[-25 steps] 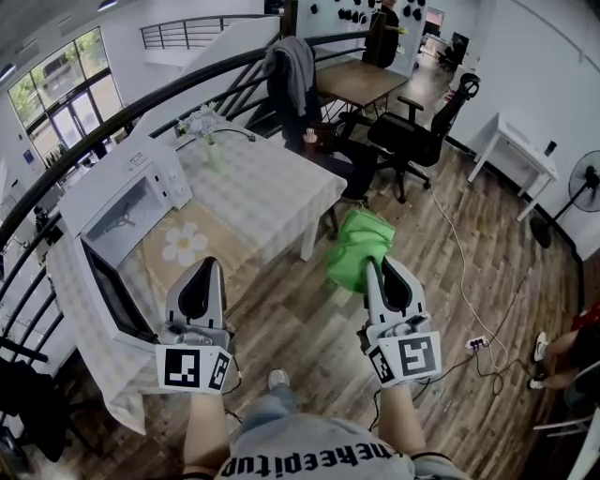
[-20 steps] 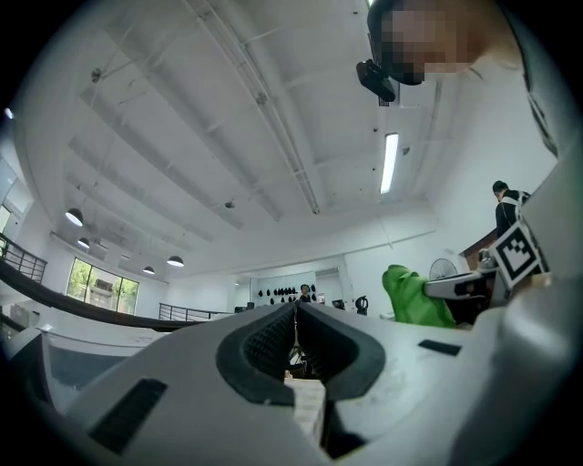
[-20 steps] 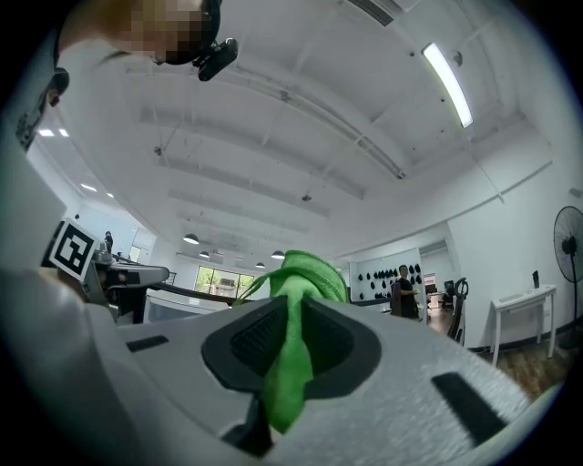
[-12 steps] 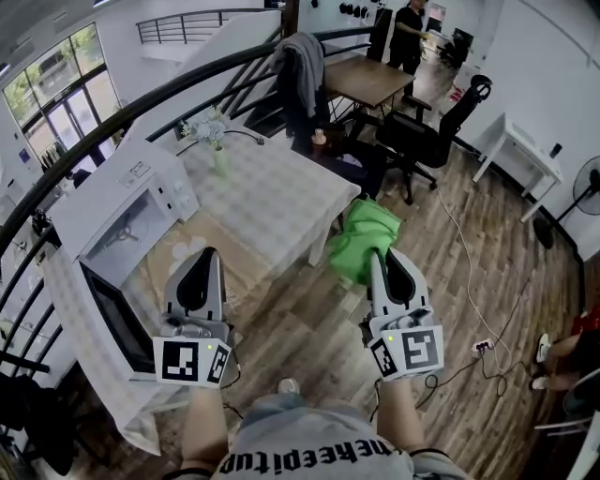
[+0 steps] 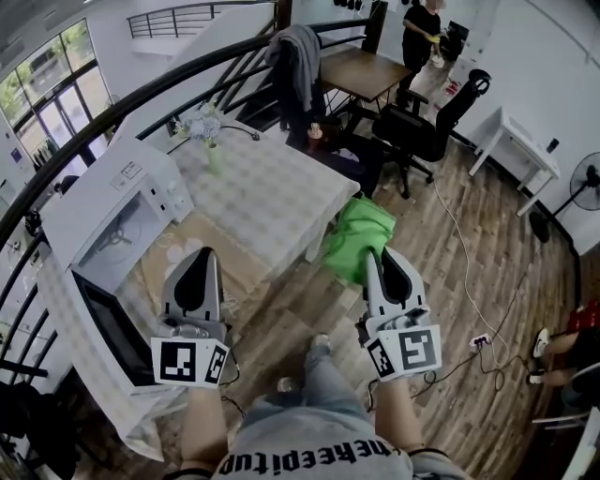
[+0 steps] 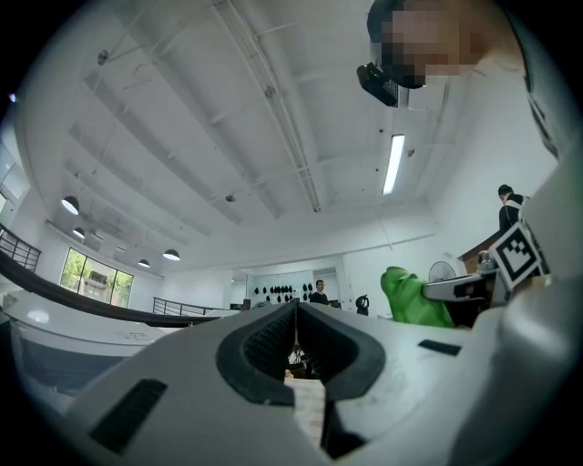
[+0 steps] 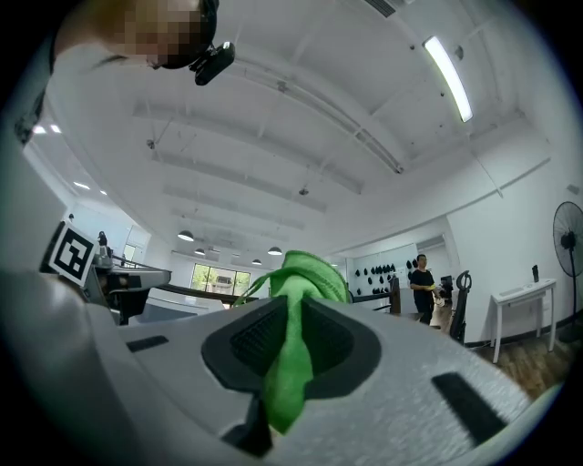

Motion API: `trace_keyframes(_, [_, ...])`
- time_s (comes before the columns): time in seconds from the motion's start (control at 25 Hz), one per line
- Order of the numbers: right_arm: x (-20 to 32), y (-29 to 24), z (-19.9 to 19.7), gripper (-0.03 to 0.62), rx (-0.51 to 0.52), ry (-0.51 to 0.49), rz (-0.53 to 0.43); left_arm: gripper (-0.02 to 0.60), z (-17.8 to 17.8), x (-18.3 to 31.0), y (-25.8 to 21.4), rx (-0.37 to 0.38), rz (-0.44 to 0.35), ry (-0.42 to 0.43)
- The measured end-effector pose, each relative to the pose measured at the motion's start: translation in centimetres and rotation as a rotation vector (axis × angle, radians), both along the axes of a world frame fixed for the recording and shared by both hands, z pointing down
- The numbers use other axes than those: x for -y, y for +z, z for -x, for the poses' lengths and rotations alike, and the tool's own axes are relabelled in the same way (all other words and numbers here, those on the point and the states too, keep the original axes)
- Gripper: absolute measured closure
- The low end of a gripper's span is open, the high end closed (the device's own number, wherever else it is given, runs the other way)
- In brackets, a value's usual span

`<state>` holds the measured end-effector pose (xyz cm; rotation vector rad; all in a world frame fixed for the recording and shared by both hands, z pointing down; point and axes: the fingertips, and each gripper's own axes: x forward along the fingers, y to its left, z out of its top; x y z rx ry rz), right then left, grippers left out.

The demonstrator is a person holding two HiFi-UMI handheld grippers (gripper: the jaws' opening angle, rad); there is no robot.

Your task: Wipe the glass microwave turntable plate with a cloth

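Observation:
A white microwave [image 5: 105, 192] stands on the left end of the table with its door [image 5: 111, 323] swung open. Its cavity [image 5: 117, 242] shows, but I cannot make out the glass turntable plate. My left gripper [image 5: 198, 260] is held upright in front of the table with its jaws shut on nothing, as in the left gripper view [image 6: 294, 314]. My right gripper [image 5: 376, 255] is shut on a green cloth [image 5: 360, 239]. The cloth bunches above the jaws and hangs down between them [image 7: 293, 300]. It also shows at the right of the left gripper view [image 6: 412, 297].
The table [image 5: 281, 192] wears a checked cover and carries a small vase of flowers [image 5: 208, 129]. Behind it are a black railing [image 5: 169, 89], a jacket [image 5: 298, 54], a wooden desk [image 5: 361, 73] and an office chair [image 5: 422, 131]. A person [image 5: 424, 26] stands far back. Cables [image 5: 459, 281] cross the wooden floor.
The person has stepped forward, with a foot now showing between the grippers. The table and microwave are a little nearer. Both grippers keep their pose, and the cloth stays in the right one.

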<state>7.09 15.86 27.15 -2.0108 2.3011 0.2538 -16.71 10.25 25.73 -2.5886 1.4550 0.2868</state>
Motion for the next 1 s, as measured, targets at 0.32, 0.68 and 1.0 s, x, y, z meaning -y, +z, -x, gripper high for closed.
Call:
trace_keyframes(0.32, [4.0,0.2,-0.7,0.548,0.004,-0.03,-0.002,0.571,-0.5,3.3,0.2,0.01,0.002,-0.032])
trace_keyframes(0.68, [11.5,-0.3,-2.9,0.548,-0.011,-0.062,-0.011,0.571,-2.8,10.1,-0.4,0.002,-0.014,-0.053])
trace_keyframes(1.0, [19.1,-1.8,-4.8,0.548,-0.023,-0.134,-0.034,0.571,-4.8,16.1,-1.8,-0.005,-0.033,-0.119])
